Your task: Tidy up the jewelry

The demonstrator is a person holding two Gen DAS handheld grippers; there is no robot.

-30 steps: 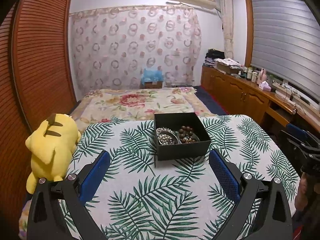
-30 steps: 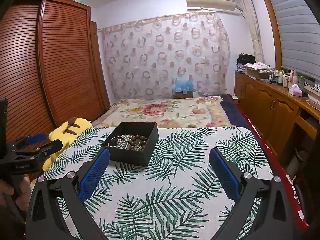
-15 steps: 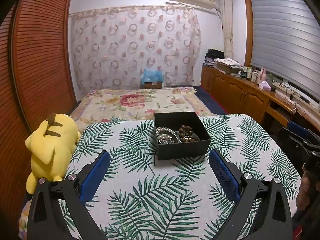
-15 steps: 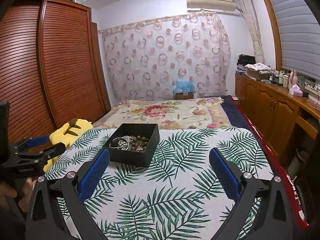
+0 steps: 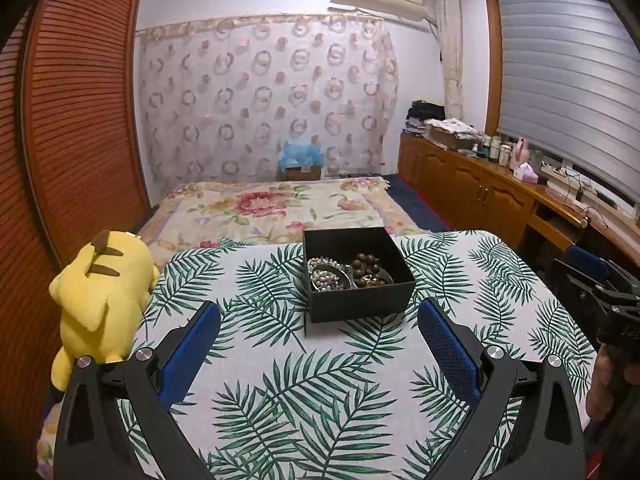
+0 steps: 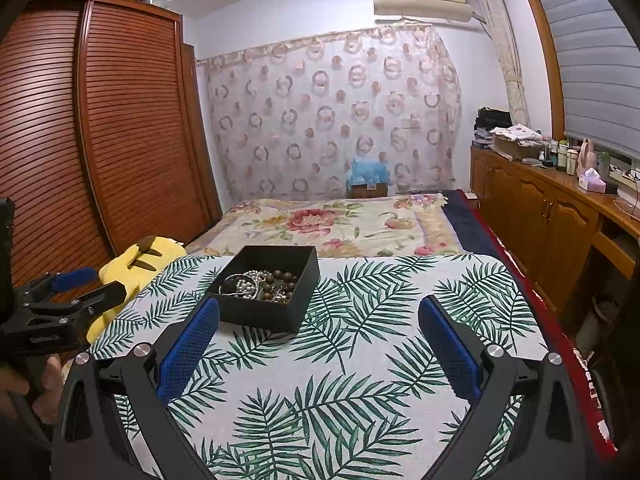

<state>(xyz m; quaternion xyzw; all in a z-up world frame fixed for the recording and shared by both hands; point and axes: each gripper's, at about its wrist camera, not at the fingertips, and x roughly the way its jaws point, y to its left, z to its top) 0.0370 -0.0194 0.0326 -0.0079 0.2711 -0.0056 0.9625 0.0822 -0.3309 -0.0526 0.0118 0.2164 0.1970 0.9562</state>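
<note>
A black open box (image 5: 362, 303) (image 6: 260, 316) stands on the leaf-print table cover (image 5: 320, 384) (image 6: 360, 360). Inside lie a string of white pearls (image 5: 326, 276) (image 6: 244, 284) and a strand of dark brown beads (image 5: 366, 266) (image 6: 280, 280). My left gripper (image 5: 318, 312) hovers open just short of the box, blue pads wide apart, nothing between them. My right gripper (image 6: 318, 312) is also open and empty, with the box ahead and to its left. Each gripper shows at the other view's edge.
A yellow plush toy (image 5: 102, 292) (image 6: 136, 264) sits at the table's left edge. A floral bed (image 5: 272, 208) lies beyond the table. Wooden cabinets (image 5: 480, 192) run along the right wall, slatted wardrobe doors (image 6: 120, 140) along the left.
Both grippers stay open. The right wrist view has crept slightly forward and left, so the box looks a little nearer. The left view has barely shifted.
</note>
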